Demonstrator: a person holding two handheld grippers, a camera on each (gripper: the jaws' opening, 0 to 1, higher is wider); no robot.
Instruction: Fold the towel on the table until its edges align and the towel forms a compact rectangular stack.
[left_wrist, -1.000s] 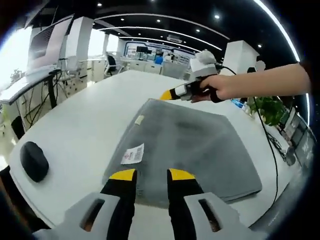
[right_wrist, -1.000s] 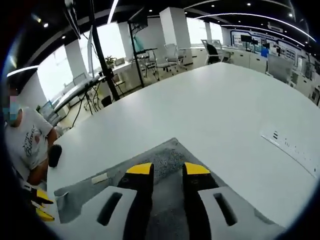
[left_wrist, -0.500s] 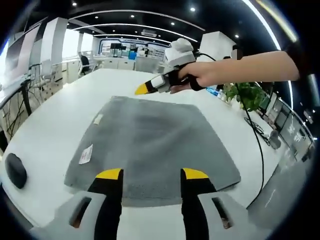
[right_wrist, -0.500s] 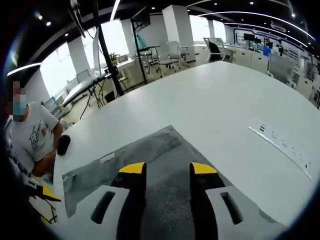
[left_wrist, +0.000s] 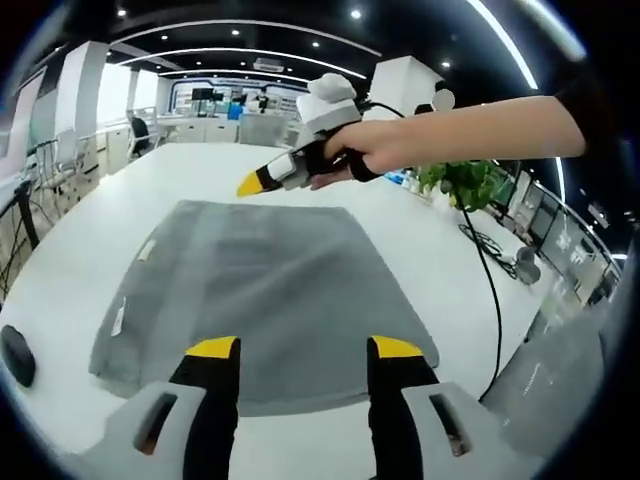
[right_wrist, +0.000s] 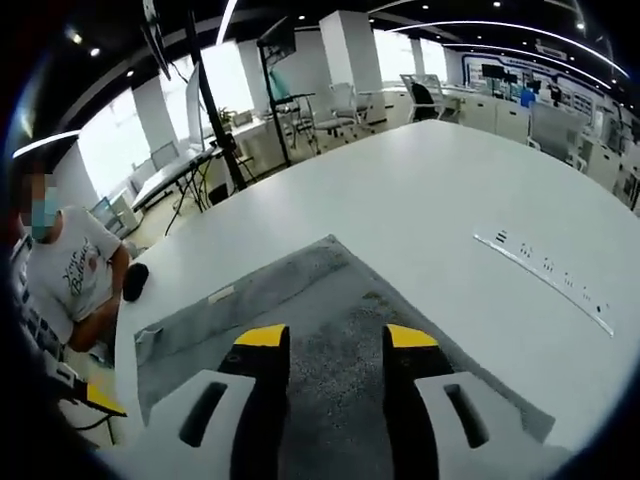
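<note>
A grey towel (left_wrist: 255, 285) lies flat on the white table (left_wrist: 90, 220), with small white tags (left_wrist: 147, 250) near its left edge. My left gripper (left_wrist: 303, 350) hovers open over the towel's near edge, with nothing between its jaws. The right gripper (left_wrist: 262, 180), held by a hand, hangs above the far edge. In the right gripper view the towel (right_wrist: 330, 310) spreads below my open right gripper (right_wrist: 337, 340), whose jaws are empty. A yellow tip of the left gripper (right_wrist: 100, 398) peeks in at the lower left.
A black mouse (left_wrist: 14, 354) lies on the table left of the towel, also seen as the mouse (right_wrist: 135, 281) beside a seated person (right_wrist: 70, 275). A socket strip (right_wrist: 545, 282) is set in the table. A plant (left_wrist: 462, 178) and a cable (left_wrist: 492, 290) sit past the right side.
Both grippers' jaws have spread wider. Both views have drawn back from the towel, so more of it and of the table shows.
</note>
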